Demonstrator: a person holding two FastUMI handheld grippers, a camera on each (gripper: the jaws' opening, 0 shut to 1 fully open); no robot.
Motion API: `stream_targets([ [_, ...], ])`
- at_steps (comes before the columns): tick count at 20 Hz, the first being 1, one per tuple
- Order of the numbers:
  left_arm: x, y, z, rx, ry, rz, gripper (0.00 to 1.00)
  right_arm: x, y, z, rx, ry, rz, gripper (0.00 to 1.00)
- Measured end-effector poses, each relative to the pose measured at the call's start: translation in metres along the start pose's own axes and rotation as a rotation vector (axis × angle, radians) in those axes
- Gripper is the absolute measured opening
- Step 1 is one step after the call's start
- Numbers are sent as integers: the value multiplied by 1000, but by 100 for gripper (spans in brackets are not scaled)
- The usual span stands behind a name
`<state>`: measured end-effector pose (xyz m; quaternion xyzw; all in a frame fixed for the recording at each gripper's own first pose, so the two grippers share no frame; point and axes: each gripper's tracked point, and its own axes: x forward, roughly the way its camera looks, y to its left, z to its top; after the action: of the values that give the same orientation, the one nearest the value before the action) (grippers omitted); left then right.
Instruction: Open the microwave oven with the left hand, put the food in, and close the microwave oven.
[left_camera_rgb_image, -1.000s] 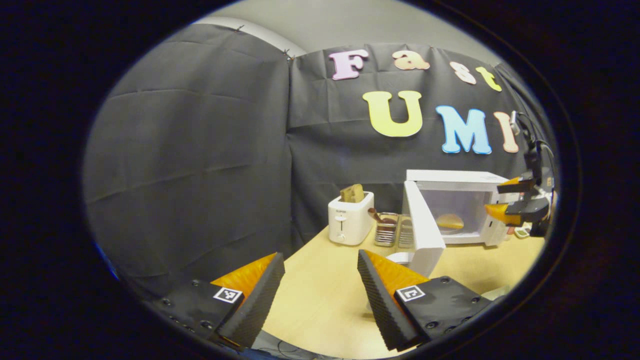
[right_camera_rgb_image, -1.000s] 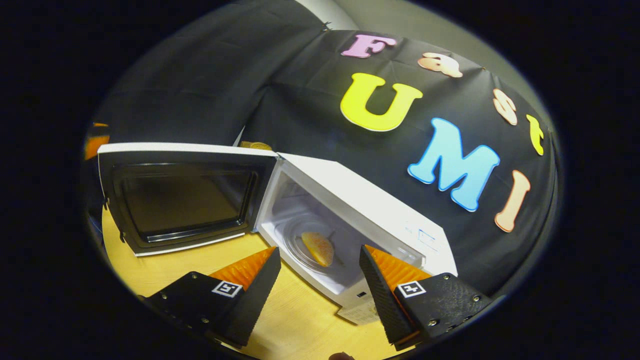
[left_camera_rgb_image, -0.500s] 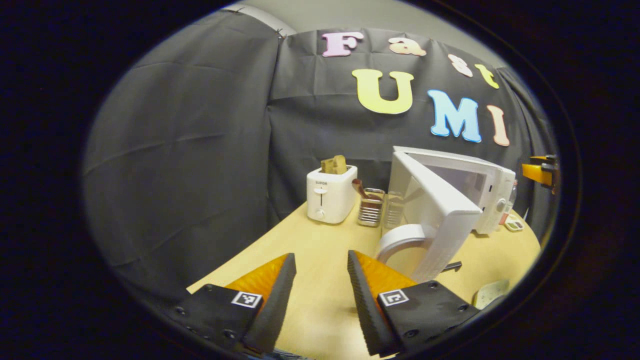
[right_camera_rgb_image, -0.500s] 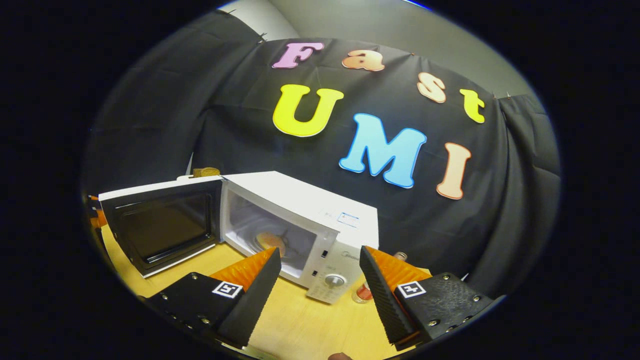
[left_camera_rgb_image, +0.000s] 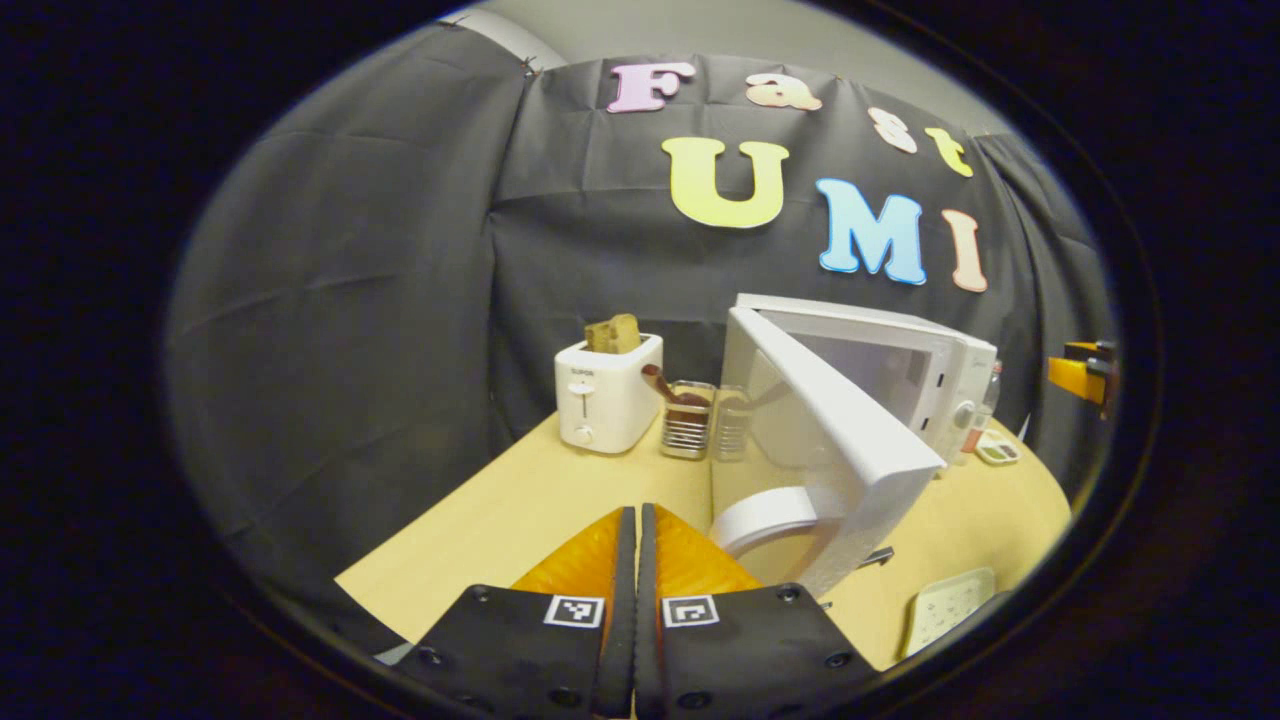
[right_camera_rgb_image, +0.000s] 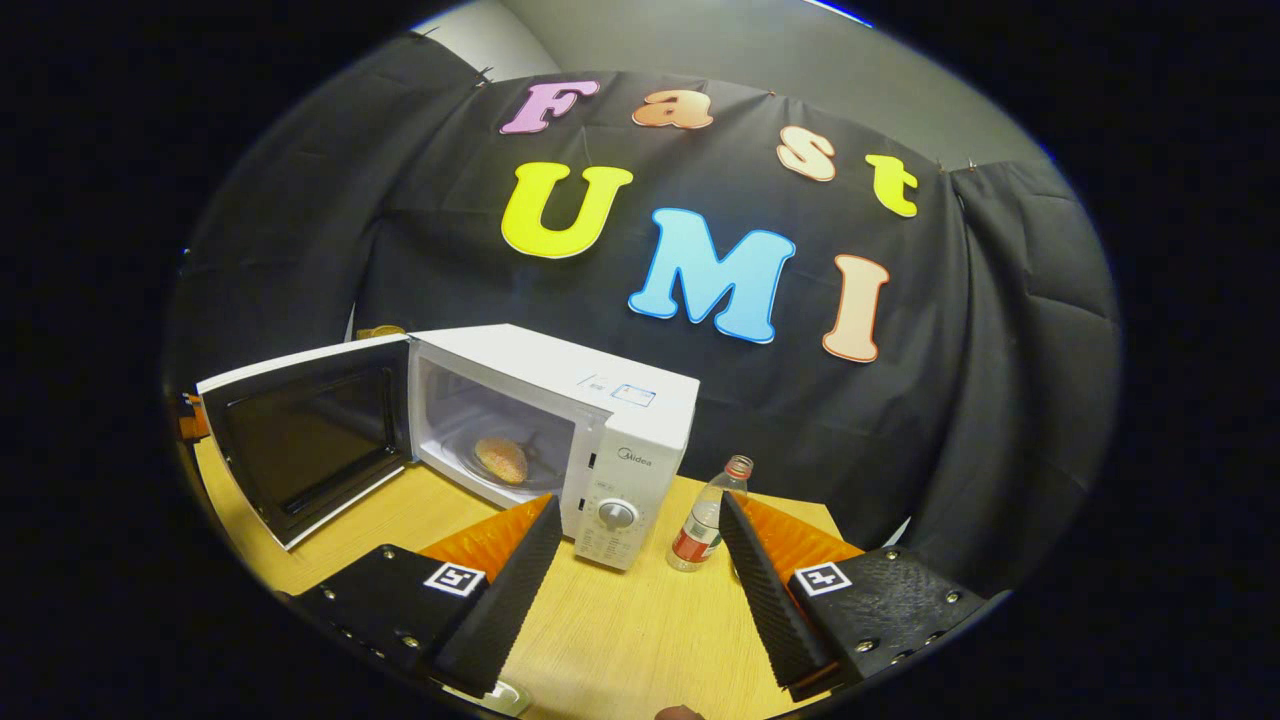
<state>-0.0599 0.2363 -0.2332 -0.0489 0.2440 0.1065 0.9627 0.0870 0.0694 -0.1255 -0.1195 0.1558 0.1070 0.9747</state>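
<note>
Already the food (right_camera_rgb_image: 501, 459) is seen lying on the turntable inside the microwave oven (right_camera_rgb_image: 620, 420), whose door (left_camera_rgb_image: 835, 425) stands partly open, so only the closing is judged left. Compared with a second ago, the left gripper (left_camera_rgb_image: 636, 560) is now pressed together on nothing just short of the door, while the right gripper (right_camera_rgb_image: 635, 560), fingers apart and empty, is drawn farther back from the oven.

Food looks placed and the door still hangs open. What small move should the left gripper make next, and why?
Probably push the microwave door shut with the closed left gripper: the bun lies inside, and the open right gripper is clear of the cavity.
</note>
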Motion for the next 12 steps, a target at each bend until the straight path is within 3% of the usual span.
stream_targets([
  [3,5,-36,6,44,-10,-25,7,-4,-17,-7,27,14,-12,97],
  [5,6,-68,10,59,-18,-79,7,-9,-28,-6,58,8,-23,97],
  [6,7,-84,10,71,-19,-107,2,-12,-33,-6,70,4,-31,97],
  [11,21,-147,26,129,-36,-213,7,-21,-57,-13,87,8,-62,97],
  [12,24,-158,30,140,-41,-231,2,-24,-62,-15,90,9,-68,97],
])
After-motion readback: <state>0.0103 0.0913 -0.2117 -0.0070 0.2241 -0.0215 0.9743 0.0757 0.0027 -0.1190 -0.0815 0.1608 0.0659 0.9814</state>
